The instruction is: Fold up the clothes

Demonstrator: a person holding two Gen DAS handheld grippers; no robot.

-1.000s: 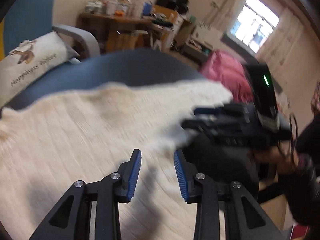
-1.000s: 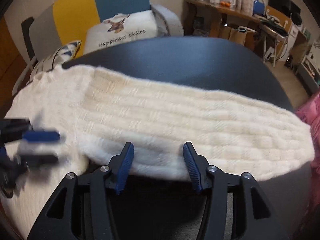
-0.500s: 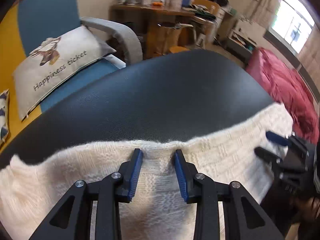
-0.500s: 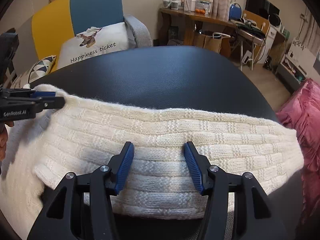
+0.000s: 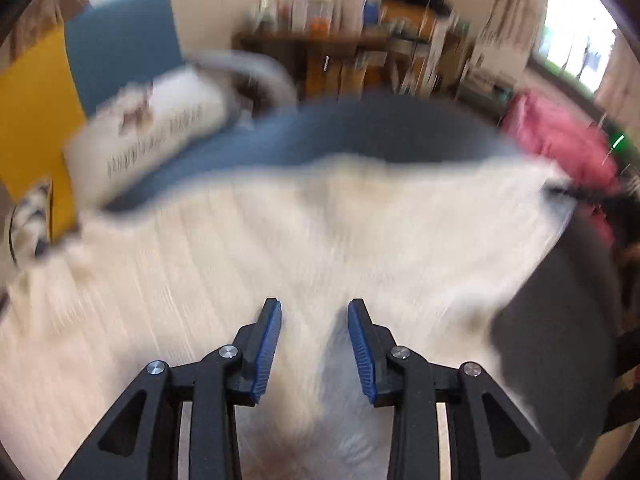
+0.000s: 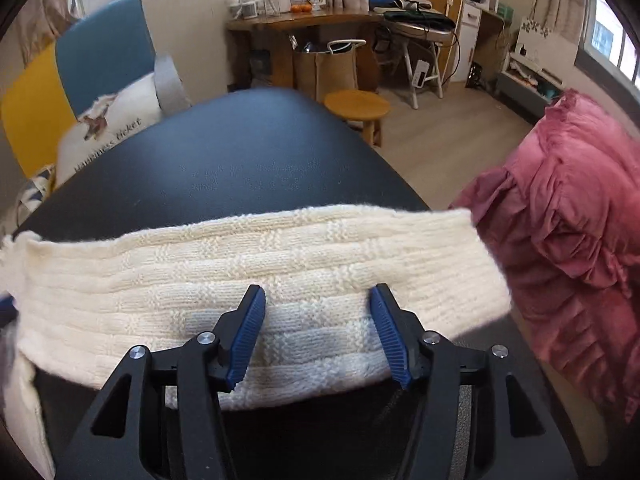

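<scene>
R gripper (image 6: pixel 318 330) opening, L gripper (image 5: pixel 314 342) agape (nothing held); sweater (image 6: pixel 248 276) spans table (image 6: pixel 256 152).

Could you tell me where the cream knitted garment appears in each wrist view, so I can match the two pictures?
Left wrist: the cream knitted garment, blurred, fills the lower and middle picture, beneath the left gripper.
Right wrist: the garment lies as a folded band across the middle, past the right gripper, whose jaws are opening.
Shared landmark: the printed cushion, upper left in both.
</scene>
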